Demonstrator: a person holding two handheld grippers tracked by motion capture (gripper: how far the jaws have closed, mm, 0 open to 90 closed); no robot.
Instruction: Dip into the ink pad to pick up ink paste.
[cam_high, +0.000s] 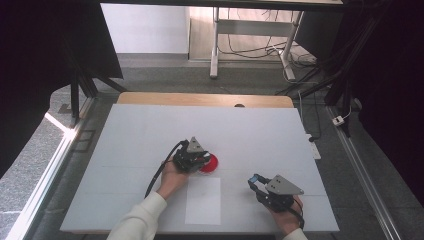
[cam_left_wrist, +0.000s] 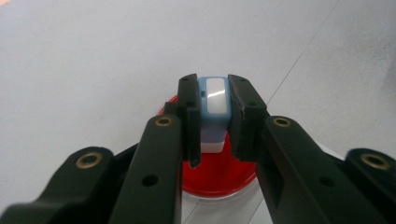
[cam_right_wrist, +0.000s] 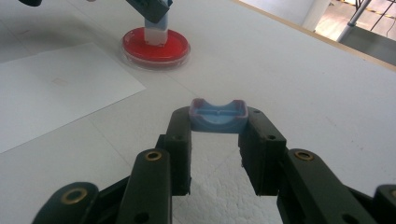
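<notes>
Right gripper view: right gripper (cam_right_wrist: 217, 122) clamps blue cap (cam_right_wrist: 218, 115) (hollow); left gripper (cam_left_wrist: 213, 112) grips stamp (cam_left_wrist: 213, 108).

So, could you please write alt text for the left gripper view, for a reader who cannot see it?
Two black jaws of the left gripper clamp a small blue and white block, holding it upright above a round red dish. The dish sits on a white table.
</notes>
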